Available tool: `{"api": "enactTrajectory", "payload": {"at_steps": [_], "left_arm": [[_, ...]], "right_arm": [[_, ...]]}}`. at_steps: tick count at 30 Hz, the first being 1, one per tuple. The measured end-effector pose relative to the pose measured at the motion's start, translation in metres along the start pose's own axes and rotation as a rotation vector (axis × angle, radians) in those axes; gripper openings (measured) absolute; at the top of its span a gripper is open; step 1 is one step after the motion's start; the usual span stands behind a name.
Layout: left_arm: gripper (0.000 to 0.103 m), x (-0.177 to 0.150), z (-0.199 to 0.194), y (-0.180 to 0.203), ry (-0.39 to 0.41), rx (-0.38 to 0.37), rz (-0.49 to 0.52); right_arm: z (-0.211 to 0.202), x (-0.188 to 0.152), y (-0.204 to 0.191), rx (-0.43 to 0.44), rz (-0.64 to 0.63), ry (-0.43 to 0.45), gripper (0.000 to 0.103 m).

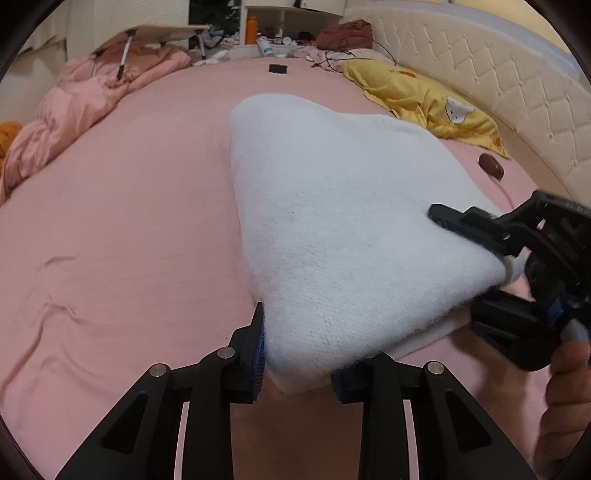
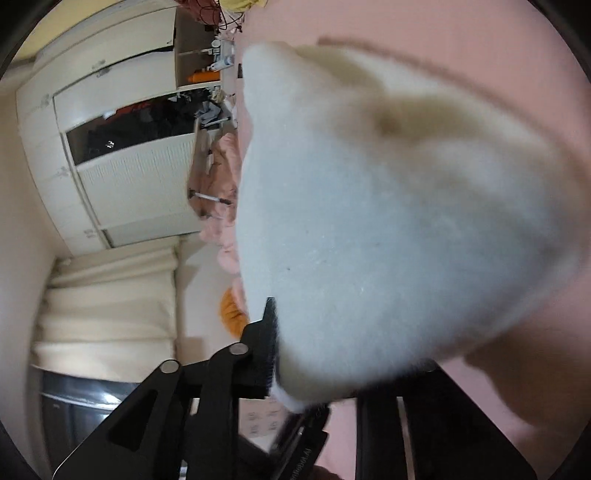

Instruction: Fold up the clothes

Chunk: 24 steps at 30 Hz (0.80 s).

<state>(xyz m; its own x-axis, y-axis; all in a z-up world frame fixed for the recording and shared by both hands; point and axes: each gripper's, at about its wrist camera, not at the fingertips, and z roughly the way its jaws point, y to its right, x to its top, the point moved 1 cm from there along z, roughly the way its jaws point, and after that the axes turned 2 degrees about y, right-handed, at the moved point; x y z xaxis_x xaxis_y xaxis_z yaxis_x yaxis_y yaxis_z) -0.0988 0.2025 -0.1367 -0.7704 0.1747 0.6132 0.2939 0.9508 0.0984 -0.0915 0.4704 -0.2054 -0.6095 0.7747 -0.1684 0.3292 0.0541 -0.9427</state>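
Pink bed point(image 1: 129, 221) fills my frame; both my left gripper point(image 1: 297, 356) and right gripper point(image 2: 314, 369) jaws clamp the white knit garment point(image 1: 343, 229) at lower centre.

White garment point(image 2: 388, 221) blurred, right tool point(image 2: 314, 373) partly hidden

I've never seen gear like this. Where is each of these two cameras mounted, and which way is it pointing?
Left wrist: sits on the left tool, looking along its fingers across the pink bed toward the headboard; the right tool and a hand show.
Right wrist: sits on the right tool, rolled sideways, facing the wardrobe.
Shared: the white fuzzy garment, gripped by both tools, and the orange bottle.
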Motion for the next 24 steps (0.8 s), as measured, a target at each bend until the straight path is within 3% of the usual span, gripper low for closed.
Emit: {"api": "enactTrajectory", "payload": {"at_steps": [2,4,6,7,8,9,10,12,15,17,21,24], "left_arm": [[0.027,0.000,0.000,-0.002,-0.003,-0.006,-0.009],[0.027,0.001,0.000,-0.003,-0.006,-0.010,-0.010],[0.027,0.001,0.001,-0.003,-0.009,-0.007,-0.001],[0.027,0.001,0.001,-0.003,-0.010,-0.005,0.002],[0.027,0.001,0.001,-0.002,-0.010,-0.003,0.005],[0.027,0.001,0.002,-0.002,-0.011,0.001,0.008],[0.027,0.000,0.002,-0.002,-0.011,0.005,0.010],[0.027,0.000,0.003,0.000,-0.012,0.010,0.023],[0.027,-0.001,0.003,0.003,-0.020,0.022,0.051],[0.032,-0.001,0.006,0.002,-0.037,0.027,0.053],[0.039,-0.002,0.010,-0.004,-0.061,0.027,0.043],[0.026,-0.002,0.010,-0.007,-0.069,-0.013,0.013]], "right_arm": [[-0.010,0.003,-0.002,-0.024,-0.014,0.039,0.038],[-0.019,0.006,-0.004,-0.048,-0.028,0.078,0.046],[-0.026,0.009,-0.005,-0.055,-0.034,0.108,0.078],[-0.024,0.010,-0.005,-0.029,-0.023,0.098,0.079],[-0.020,0.008,-0.006,-0.018,-0.017,0.076,0.078],[-0.020,0.009,-0.008,-0.011,-0.021,0.070,0.042],[-0.025,0.012,-0.009,-0.010,-0.045,0.089,0.021],[-0.032,0.014,-0.011,-0.010,-0.073,0.109,0.020],[-0.037,0.015,-0.007,-0.027,-0.043,0.100,0.030],[-0.039,0.015,-0.009,-0.055,-0.060,0.142,0.038],[-0.046,0.012,-0.015,-0.084,-0.108,0.159,0.038],[-0.056,0.016,-0.006,-0.069,-0.113,0.141,0.031]]}}
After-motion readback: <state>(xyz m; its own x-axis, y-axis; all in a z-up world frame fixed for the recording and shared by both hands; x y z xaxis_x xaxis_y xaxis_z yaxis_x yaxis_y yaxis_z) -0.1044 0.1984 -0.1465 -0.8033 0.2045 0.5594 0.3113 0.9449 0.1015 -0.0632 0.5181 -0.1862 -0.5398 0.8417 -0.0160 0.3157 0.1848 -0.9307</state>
